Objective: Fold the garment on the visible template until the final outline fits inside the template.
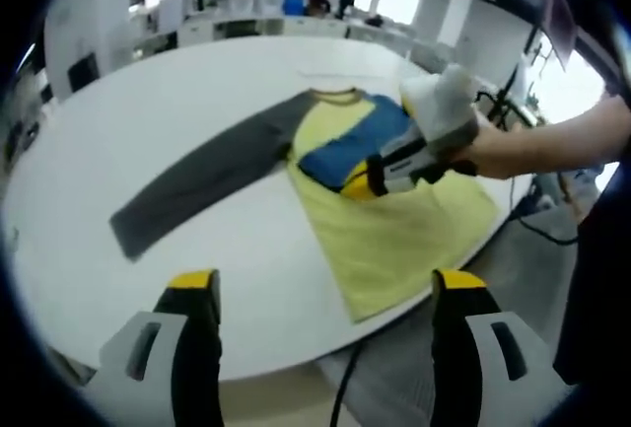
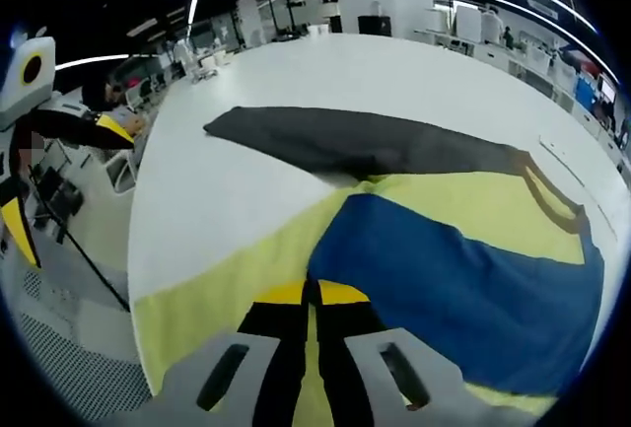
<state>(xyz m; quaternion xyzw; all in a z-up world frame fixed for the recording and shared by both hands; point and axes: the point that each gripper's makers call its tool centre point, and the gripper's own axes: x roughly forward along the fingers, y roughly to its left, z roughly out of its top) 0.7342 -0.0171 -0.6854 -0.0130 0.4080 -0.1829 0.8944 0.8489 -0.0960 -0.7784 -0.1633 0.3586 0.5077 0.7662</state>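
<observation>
Garment [image 1: 394, 220]: spread on white table [image 1: 197, 92]; grey sleeve [image 1: 202, 176] extended lengthwise away from body. Right gripper [image 1: 370, 178] clenched on blue sleeve [image 2: 463, 289], over torso. Left gripper [image 1: 325, 284] released, held off table's near edge.

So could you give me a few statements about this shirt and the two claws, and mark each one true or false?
1. The shirt lies on a white table. True.
2. The right claw is wide open above the table. False: its jaws are together over the blue fabric.
3. The grey sleeve is stretched out flat on the table. True.
4. The left claw grips the yellow hem. False: it is open and off the shirt.
5. The blue sleeve is folded across the yellow body. True.
</observation>
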